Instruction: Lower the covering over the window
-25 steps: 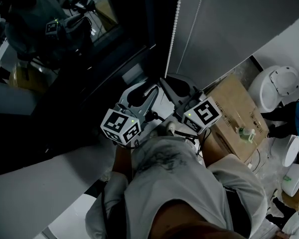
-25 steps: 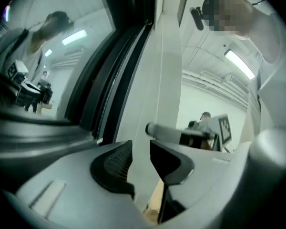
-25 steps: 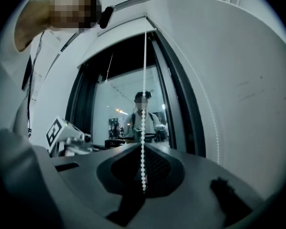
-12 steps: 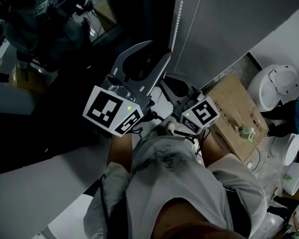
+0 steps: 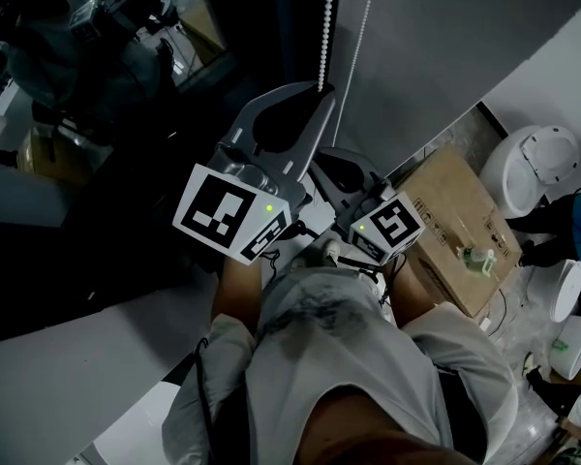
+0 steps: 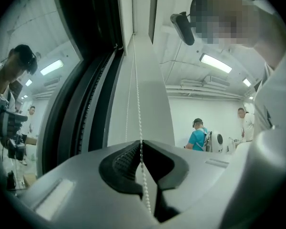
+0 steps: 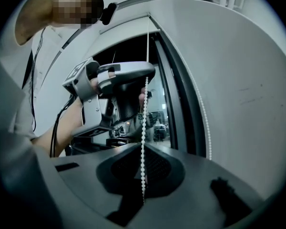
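Left tongs (image 5: pixel 320 90) have just snapped shut on the bead chain (image 5: pixel 326 27), above the right tongs (image 5: pixel 326 160), which grip it too. The window (image 5: pixel 126 66) left of the chain is bare and the covering is out of sight above, so pull straight down, alternating grips.

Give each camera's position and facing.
Head view: on the head, steeply down onto left gripper, right gripper, own shirt.
Left gripper view: on that gripper, up along the roller blind; jaws, just closed, pinch the bead chain; shirt at right.
Right gripper view: on that gripper, toward the window; jaws pinch the chain; own forearm shows.
Shared: both gripper views show the bead chain.
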Available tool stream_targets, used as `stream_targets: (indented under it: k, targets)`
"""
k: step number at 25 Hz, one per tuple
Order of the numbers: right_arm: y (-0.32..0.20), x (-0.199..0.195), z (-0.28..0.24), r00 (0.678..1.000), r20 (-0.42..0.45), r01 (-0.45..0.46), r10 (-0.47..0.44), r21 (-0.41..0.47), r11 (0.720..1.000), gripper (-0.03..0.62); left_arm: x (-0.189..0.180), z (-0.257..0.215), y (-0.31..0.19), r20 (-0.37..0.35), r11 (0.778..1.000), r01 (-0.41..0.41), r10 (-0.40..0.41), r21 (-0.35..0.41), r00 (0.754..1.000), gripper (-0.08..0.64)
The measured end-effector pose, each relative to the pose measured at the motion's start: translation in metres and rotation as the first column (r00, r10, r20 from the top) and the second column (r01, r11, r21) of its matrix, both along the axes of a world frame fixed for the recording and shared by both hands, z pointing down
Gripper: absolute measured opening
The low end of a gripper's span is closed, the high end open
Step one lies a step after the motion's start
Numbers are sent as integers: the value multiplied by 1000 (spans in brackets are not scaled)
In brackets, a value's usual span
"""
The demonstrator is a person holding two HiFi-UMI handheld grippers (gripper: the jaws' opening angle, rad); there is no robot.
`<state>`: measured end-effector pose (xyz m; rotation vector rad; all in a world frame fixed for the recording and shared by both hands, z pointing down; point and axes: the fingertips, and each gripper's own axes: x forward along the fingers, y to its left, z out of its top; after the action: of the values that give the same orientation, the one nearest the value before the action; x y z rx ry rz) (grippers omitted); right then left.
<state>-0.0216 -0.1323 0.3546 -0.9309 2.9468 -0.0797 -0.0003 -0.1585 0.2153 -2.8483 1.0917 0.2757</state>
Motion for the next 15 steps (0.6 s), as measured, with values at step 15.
stream_targets:
  k: [15]
  targets:
    - [5, -5, 88, 995, -102, 6, -22, -151, 989, 26, -7, 92, -12, 59, 980, 15, -3, -200, 998, 18]
